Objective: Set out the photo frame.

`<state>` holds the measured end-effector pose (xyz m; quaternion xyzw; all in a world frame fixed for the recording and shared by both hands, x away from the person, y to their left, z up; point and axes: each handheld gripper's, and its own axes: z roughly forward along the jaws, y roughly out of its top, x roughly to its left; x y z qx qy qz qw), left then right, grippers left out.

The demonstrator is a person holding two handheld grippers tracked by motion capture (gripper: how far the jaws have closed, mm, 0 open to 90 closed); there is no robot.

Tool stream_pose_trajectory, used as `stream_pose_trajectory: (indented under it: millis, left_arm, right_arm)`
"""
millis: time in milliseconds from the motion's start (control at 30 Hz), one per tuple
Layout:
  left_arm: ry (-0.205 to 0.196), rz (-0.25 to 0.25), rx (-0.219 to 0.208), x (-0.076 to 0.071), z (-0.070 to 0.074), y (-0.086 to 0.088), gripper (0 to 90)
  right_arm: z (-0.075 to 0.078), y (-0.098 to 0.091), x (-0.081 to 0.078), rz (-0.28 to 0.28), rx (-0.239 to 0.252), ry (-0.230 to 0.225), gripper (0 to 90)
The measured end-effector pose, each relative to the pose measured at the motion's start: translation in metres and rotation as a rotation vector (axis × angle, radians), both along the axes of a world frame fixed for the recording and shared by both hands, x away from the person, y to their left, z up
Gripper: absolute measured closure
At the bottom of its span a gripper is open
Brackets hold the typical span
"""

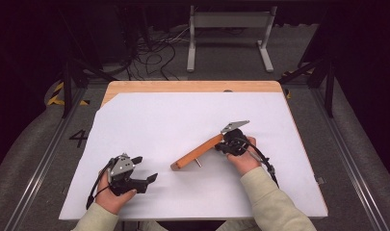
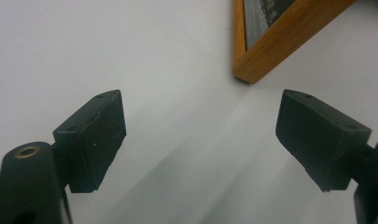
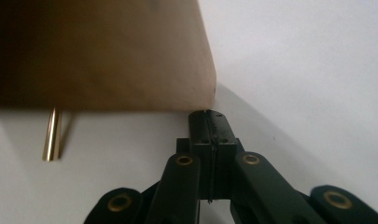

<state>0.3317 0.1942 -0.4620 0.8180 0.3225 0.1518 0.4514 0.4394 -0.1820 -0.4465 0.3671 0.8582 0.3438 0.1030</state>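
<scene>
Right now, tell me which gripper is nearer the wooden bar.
Right. The right gripper sits shut against the wooden bar at its far end; the left gripper rests open on the table, apart from the bar's near end.

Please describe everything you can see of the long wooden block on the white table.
The long orange-brown wooden block looks smooth and square-edged. It lies flat and diagonal on the white table cover. A thin brass-coloured pin sticks out from its side near the lower end. The shut right tongs press against its upper end.
</scene>
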Motion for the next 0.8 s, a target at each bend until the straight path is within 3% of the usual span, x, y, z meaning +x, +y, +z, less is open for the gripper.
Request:
stream_pose_trajectory:
  millis: [133,433,600,800]
  left_arm:
    - [-0.002,-0.003,0.005,0.000,0.000,-0.001,16.4]
    - [-0.006,-0.025,0.014,0.003,0.000,-0.005,16.0]
    - [-0.011,-0.037,0.015,0.003,0.000,-0.007,15.7]
    - [-0.010,-0.034,0.013,0.004,0.000,-0.006,15.6]
  right_arm:
    - [0.000,0.007,0.010,-0.004,0.033,0.027,90.0]
    - [0.002,0.030,0.032,0.006,0.019,0.039,90.0]
    - [0.003,0.047,0.043,0.025,0.006,0.014,90.0]
    - [-0.002,0.054,0.049,0.052,0.062,0.014,90.0]
